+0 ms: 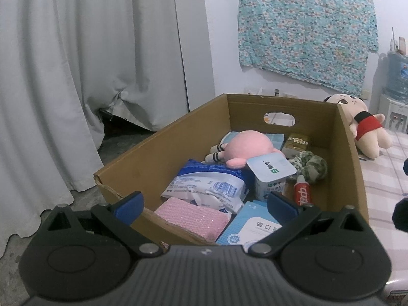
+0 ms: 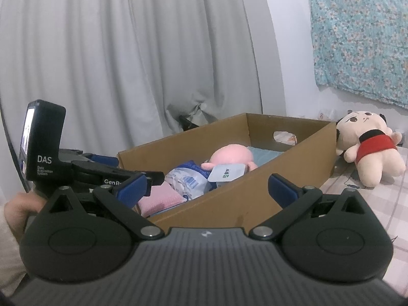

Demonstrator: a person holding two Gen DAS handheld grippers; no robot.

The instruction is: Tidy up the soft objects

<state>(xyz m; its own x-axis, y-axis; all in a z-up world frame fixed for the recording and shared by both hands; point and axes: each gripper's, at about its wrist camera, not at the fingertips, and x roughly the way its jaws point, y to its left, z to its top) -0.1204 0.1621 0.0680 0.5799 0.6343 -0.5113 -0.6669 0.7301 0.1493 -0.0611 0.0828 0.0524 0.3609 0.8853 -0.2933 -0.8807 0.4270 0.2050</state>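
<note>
A cardboard box [image 1: 193, 125] stands on the bed and holds a pink plush [image 1: 246, 146], a pink sponge [image 1: 192, 216], a green and white scrunchie [image 1: 312, 165], a blue tissue pack [image 1: 214, 183] and a yogurt cup [image 1: 270, 176]. A doll in red [image 1: 362, 122] lies on the bed right of the box. My left gripper [image 1: 205, 204] is open and empty above the box's near edge. My right gripper [image 2: 206, 188] is open and empty before the box [image 2: 244, 193], with the doll [image 2: 367, 148] to its right. The pink plush [image 2: 230, 156] shows inside.
Grey curtains [image 1: 89, 63] hang behind and left of the box. A floral cloth [image 1: 308, 25] is pinned on the wall. A toothpaste tube [image 1: 302, 191], a gold box [image 1: 297, 141] and a blue plaster pack [image 1: 252, 227] lie in the box. A water dispenser [image 1: 395, 89] stands far right.
</note>
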